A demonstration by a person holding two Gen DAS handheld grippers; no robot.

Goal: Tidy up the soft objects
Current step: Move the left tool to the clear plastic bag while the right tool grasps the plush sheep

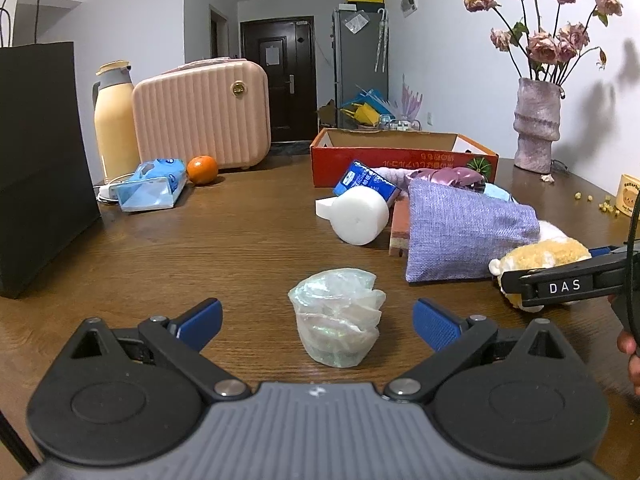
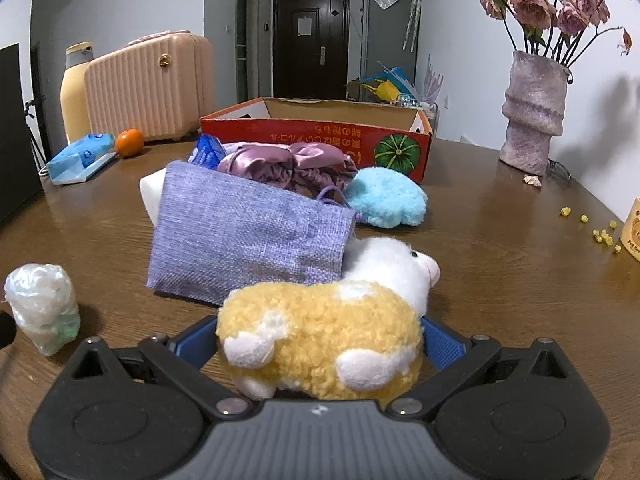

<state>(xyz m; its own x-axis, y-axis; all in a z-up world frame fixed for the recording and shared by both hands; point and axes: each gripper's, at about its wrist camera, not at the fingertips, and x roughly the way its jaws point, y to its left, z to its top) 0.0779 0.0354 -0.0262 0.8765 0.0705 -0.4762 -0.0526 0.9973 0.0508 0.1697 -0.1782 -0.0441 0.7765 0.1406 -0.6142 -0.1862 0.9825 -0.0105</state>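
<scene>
Left wrist view: left gripper (image 1: 318, 320) wide open, holding nothing, fingers either side of a crumpled plastic wad (image 1: 338, 316) at lower centre, not touching it. Box (image 1: 400, 156) at upper centre looks empty from this angle, so sorting seems barely begun. Pouch (image 1: 464, 232), foam roll (image 1: 360, 216) and carton (image 1: 362, 180) are piled in front of the box, partly blocking the way to it. Right gripper (image 1: 516, 280) at right edge is on the plush (image 1: 540, 258).

Right wrist view: right gripper (image 2: 320, 344) fingers flank the plush (image 2: 324, 340) at lower centre; looks clamped, but contact is hidden by fur, so cannot tell. Pouch (image 2: 248, 236), satin cloth (image 2: 288, 164) and blue puff (image 2: 386, 196) still lie outside the box (image 2: 316, 136). Tissue pack (image 2: 80, 156), orange (image 2: 129, 142), vase (image 2: 534, 116) are clutter at the edges.
</scene>
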